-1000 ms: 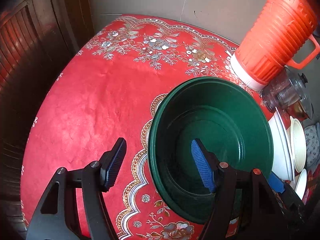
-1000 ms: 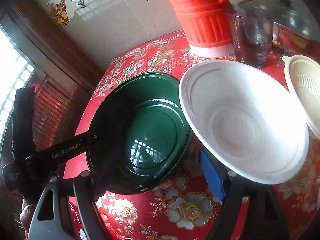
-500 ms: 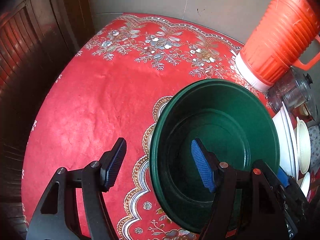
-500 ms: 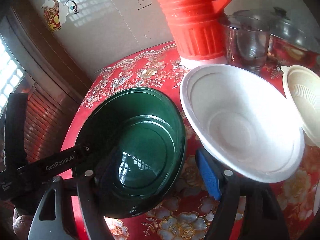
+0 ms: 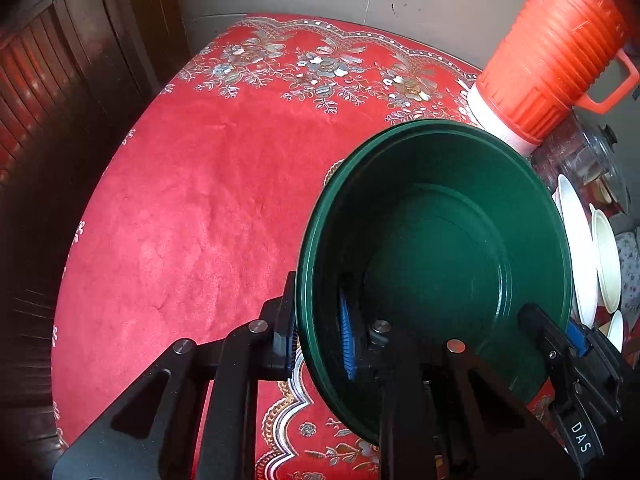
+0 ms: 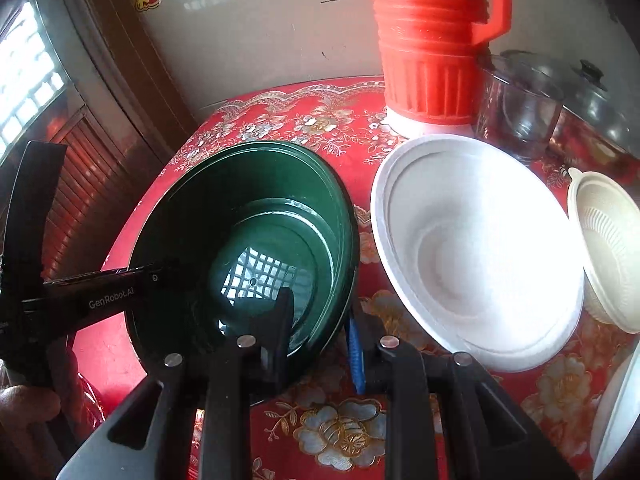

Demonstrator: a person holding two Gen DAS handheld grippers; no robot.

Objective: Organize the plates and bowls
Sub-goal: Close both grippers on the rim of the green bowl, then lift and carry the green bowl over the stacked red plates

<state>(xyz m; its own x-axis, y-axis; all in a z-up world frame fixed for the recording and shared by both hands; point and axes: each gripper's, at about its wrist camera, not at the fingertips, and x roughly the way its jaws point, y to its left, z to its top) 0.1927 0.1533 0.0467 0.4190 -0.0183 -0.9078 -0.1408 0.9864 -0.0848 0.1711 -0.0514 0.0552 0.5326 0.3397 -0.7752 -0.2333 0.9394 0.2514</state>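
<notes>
A large dark green bowl (image 5: 440,248) rests tilted on the red table. My left gripper (image 5: 318,340) is shut on its near-left rim, one finger outside, the blue pad inside. My right gripper (image 6: 320,340) is shut on the opposite rim of the green bowl (image 6: 248,240), one finger inside, the blue pad outside. A large white bowl (image 6: 472,256) sits just right of it. A smaller cream ribbed bowl (image 6: 608,248) lies further right. In the left wrist view the white bowl (image 5: 576,240) and the cream bowl (image 5: 606,260) show edge-on behind the green one.
An orange ribbed jug (image 6: 432,40) stands at the back, also in the left wrist view (image 5: 552,48). A glass cup (image 6: 516,116) and a glass-lidded pot (image 6: 592,108) stand beside it. A red flowered tablecloth (image 5: 208,200) covers the table. Another white dish (image 6: 620,412) lies at the right edge.
Both grippers have closed on the green bowl's rim, left and right sides. The bowl has shifted and tilted, and the left camera has moved closer.
</notes>
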